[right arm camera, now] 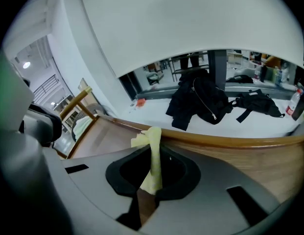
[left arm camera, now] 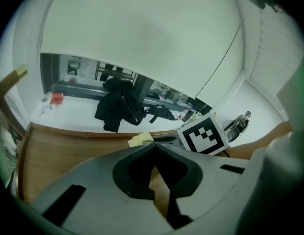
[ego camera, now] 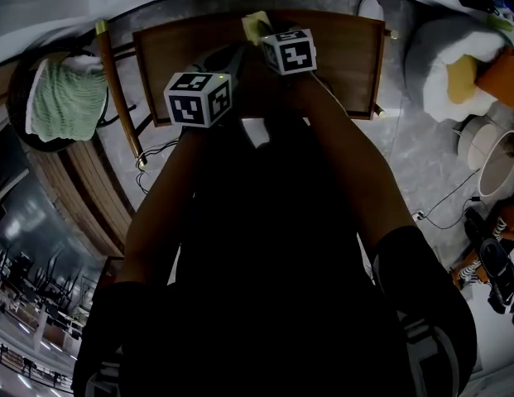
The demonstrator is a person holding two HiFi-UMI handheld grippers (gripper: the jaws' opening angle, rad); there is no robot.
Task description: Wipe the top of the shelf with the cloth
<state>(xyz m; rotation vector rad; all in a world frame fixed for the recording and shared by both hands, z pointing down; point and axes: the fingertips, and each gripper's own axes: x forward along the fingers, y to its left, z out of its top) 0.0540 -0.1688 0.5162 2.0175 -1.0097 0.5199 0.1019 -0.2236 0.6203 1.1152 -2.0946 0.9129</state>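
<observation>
The brown wooden shelf top [ego camera: 348, 56] lies ahead of me. A small yellow cloth [ego camera: 257, 27] rests near its far edge. My right gripper [ego camera: 262, 35] is shut on the cloth [right arm camera: 152, 165], which hangs pinched between the jaws over the wood [right arm camera: 249, 155]. My left gripper [ego camera: 232, 58] hovers just left of it above the shelf [left arm camera: 58, 151]. It is shut with nothing between its jaws [left arm camera: 152, 152]. From the left gripper view the cloth [left arm camera: 139, 139] shows beside the right gripper's marker cube [left arm camera: 203, 133].
A round chair with a green fabric [ego camera: 66, 98] stands left of the shelf, beside a wooden pole [ego camera: 116, 81]. A white cushion seat [ego camera: 455, 64] is at the right. Behind the shelf a black garment [right arm camera: 198, 102] lies on a white ledge.
</observation>
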